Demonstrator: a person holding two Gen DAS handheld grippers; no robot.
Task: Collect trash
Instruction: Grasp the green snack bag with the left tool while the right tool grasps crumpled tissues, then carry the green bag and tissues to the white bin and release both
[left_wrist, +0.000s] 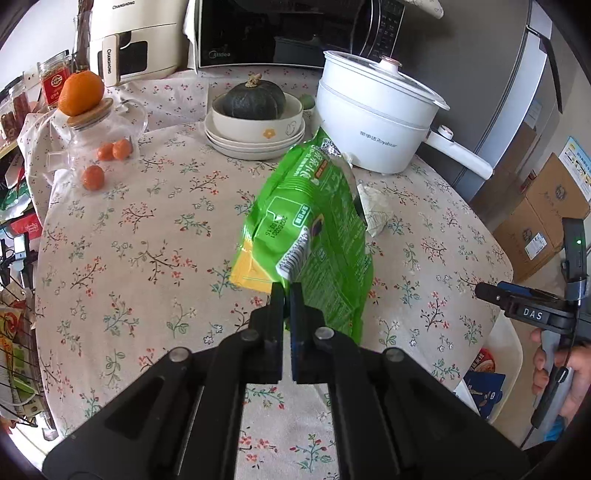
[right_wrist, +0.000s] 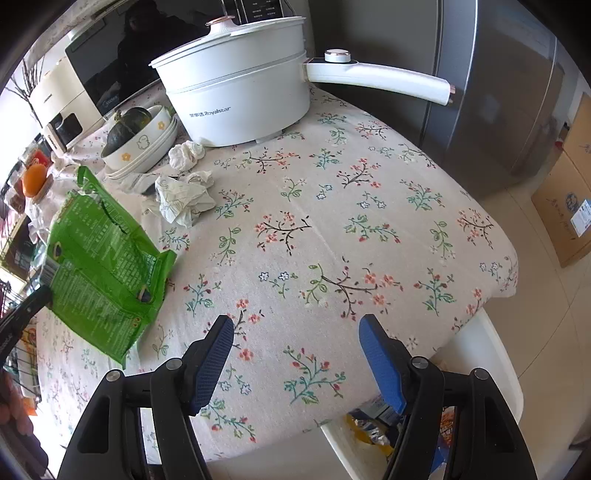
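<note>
My left gripper (left_wrist: 286, 290) is shut on the lower edge of a green snack bag (left_wrist: 314, 221) and holds it up over the floral tablecloth (left_wrist: 147, 240). The bag also shows at the left of the right wrist view (right_wrist: 99, 258). Crumpled paper wrappers (right_wrist: 184, 199) and a white tissue wad (right_wrist: 186, 153) lie on the cloth near the pot. My right gripper (right_wrist: 297, 332) is open and empty over the table's near right edge. A white bin (right_wrist: 495, 373) with wrappers inside stands below that edge; it also shows in the left wrist view (left_wrist: 506, 354).
A white electric pot (right_wrist: 240, 92) with a long handle stands at the back. Stacked bowls hold a dark squash (left_wrist: 255, 101). A glass jar (left_wrist: 96, 136), oranges (left_wrist: 81, 92), a microwave (left_wrist: 277, 33), a fridge (right_wrist: 498, 92) and cardboard boxes (left_wrist: 543, 221) surround the table.
</note>
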